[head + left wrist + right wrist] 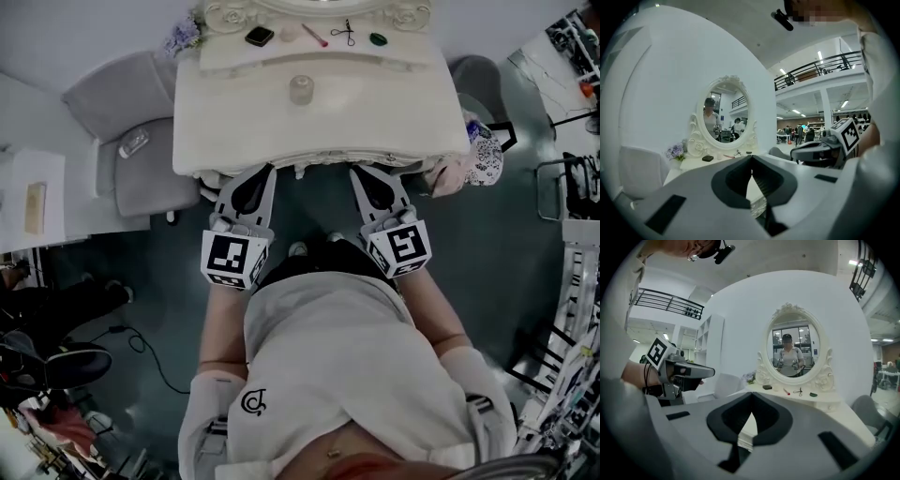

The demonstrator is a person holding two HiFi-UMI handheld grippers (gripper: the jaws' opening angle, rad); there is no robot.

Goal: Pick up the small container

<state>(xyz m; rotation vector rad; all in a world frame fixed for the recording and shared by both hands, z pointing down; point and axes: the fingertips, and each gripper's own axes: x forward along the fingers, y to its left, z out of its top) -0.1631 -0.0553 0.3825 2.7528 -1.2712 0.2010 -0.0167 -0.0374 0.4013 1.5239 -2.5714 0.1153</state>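
The small container (300, 89), a pale round jar, stands alone in the middle of the white vanity table (394, 112). My left gripper (265, 170) and right gripper (359, 172) hang side by side just below the table's front edge, well short of the jar. Both are shut with nothing between the jaws. In the left gripper view the jaws (751, 159) meet at the tips, and the right gripper (820, 152) shows beside them. The right gripper view shows its jaws (751, 393) also closed, with the left gripper (686, 372) off to the side. My own jaws hide the jar in both gripper views.
On the raised back shelf lie a black compact (260, 37), a pink stick (315, 36), small scissors (344, 32) and a green item (378, 39), below an oval mirror (792, 352). Purple flowers (184, 36) stand at the left corner. A grey chair (131, 131) stands left, a floral bag (485, 155) right.
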